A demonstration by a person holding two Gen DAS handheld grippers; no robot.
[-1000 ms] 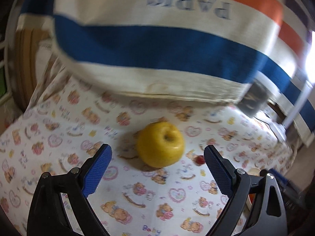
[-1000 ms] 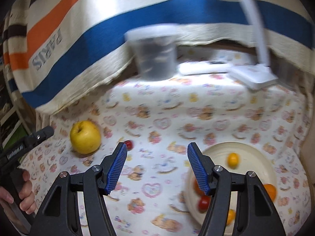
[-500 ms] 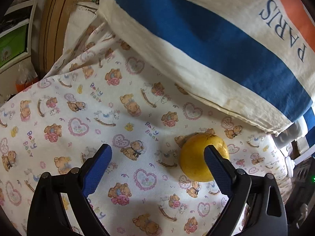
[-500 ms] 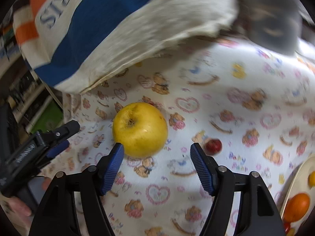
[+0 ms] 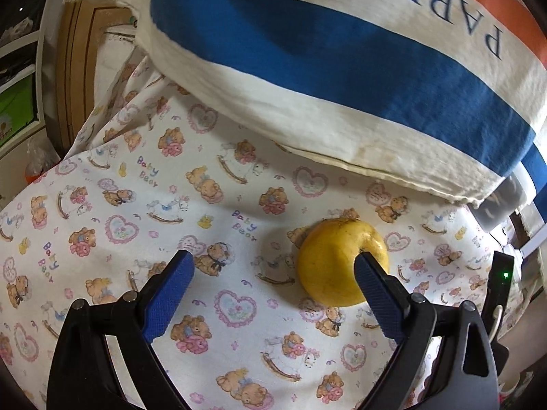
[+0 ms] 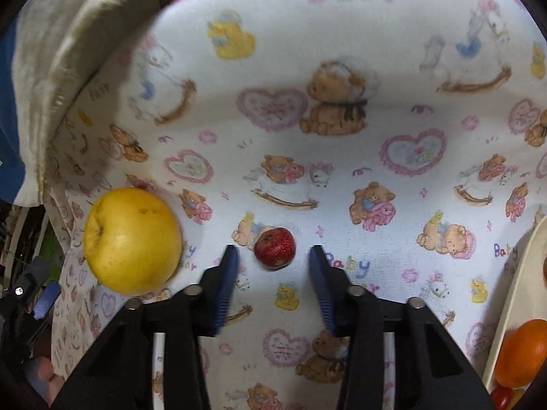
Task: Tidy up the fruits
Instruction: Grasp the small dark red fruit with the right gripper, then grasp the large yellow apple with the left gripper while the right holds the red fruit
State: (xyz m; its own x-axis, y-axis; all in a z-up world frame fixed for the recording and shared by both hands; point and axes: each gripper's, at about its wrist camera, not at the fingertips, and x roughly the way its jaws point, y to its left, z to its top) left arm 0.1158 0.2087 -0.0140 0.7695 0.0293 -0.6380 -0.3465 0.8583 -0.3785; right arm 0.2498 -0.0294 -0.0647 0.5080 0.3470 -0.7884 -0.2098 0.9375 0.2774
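Bear-printed white cotton cloth (image 6: 376, 130) covers the bench, with a cream, blue and orange striped "PARIS" fabric (image 5: 342, 78) hanging over its far edge. Right tongs (image 6: 271, 251) stand released, their blue pads either side of a small dark-red round fruit (image 6: 274, 248) that lies on the cloth between the tips, not yet touched. To grip well, I judge they should ease slightly forward so the pads meet its widest part, then close gently, as so small a fruit could roll out. A big yellow apple (image 6: 132, 240) sits near the left pad; keep clear of it. Right of these tongs, the cream plate's rim (image 6: 512, 294) holds an orange fruit (image 6: 523, 352); open cloth lies between. Left tongs (image 5: 273, 259) are spread wide, empty, the apple (image 5: 336, 261) partly behind their right pad.
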